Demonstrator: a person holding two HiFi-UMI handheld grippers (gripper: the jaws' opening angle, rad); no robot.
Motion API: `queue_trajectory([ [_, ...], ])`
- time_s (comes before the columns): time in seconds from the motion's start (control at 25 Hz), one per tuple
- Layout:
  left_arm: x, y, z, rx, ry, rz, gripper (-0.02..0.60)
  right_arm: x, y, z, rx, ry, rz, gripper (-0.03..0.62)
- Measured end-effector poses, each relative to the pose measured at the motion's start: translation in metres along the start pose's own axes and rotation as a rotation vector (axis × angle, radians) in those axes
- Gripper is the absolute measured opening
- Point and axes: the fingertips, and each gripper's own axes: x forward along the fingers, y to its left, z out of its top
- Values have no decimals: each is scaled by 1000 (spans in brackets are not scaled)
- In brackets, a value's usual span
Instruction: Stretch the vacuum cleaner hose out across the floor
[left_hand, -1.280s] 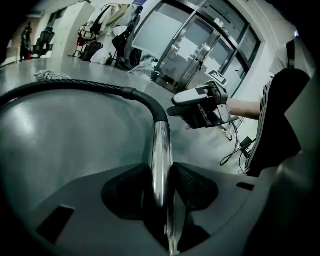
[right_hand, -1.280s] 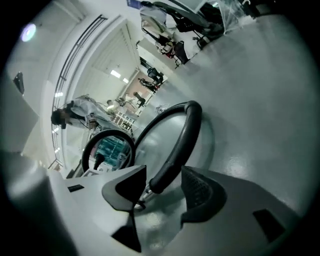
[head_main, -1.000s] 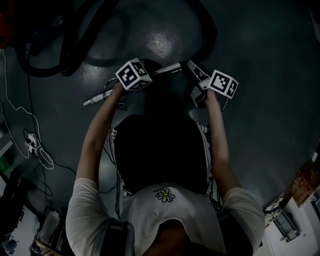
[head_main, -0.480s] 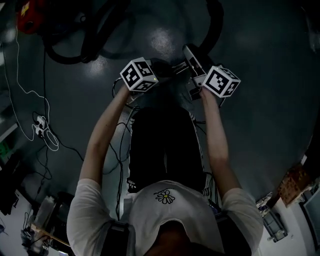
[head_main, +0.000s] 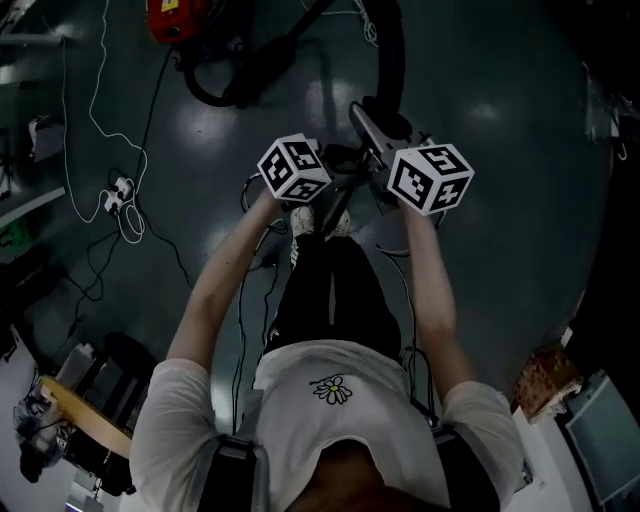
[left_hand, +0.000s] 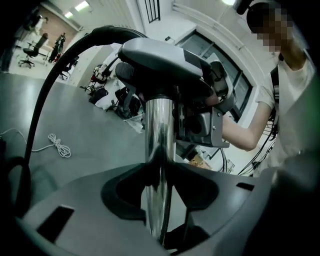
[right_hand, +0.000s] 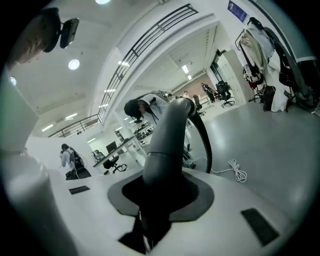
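Observation:
In the head view the red vacuum cleaner (head_main: 180, 18) sits on the floor at the top left. Its black hose (head_main: 392, 55) runs down to a grey handle (head_main: 372, 128). My left gripper (head_main: 325, 172) is shut on the chrome wand tube (left_hand: 159, 150), which stands between its jaws below the handle (left_hand: 160, 57). My right gripper (head_main: 388, 160) has just been closing and is now shut on the grey handle (right_hand: 167, 135), with the hose (right_hand: 206, 145) curving away behind it. Both grippers hold the wand up off the floor in front of the person.
A white cable and power strip (head_main: 118, 190) lie on the floor at the left. Thin black cables trail by the person's shoes (head_main: 305, 220). A wooden piece (head_main: 85, 415) and clutter sit at the lower left, and boxes (head_main: 545, 380) at the lower right.
The person has stood up and both grippers have risen with the wand and handle, well off the floor. The right gripper rolled and closed on the handle. The floor now looks farther away.

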Motion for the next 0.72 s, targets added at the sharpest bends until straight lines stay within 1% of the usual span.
queue_trajectory([
  [0.08, -21, -39, 32, -33, -55, -9, 175, -18, 36, 35, 22, -21, 36, 117],
  [0.16, -39, -68, 60, -56, -116, -11, 176, -30, 68, 64, 14, -39, 71, 115],
  [0.28, -53, -115, 87, -72, -199, 12, 176, -55, 118, 86, -82, -21, 112, 115],
  [0.4, -56, -156, 98, -64, -261, 69, 176, -81, 165, 85, -235, 40, 152, 115],
  [0.48, -57, -174, 100, -26, -282, 121, 176, -95, 192, 78, -351, 73, 179, 115],
  [0.6, -63, -197, 96, 51, -301, 207, 176, -115, 225, 63, -516, 106, 191, 115],
  [0.72, -81, -217, 84, 65, -361, 268, 178, -131, 258, 53, -626, 116, 203, 115],
])
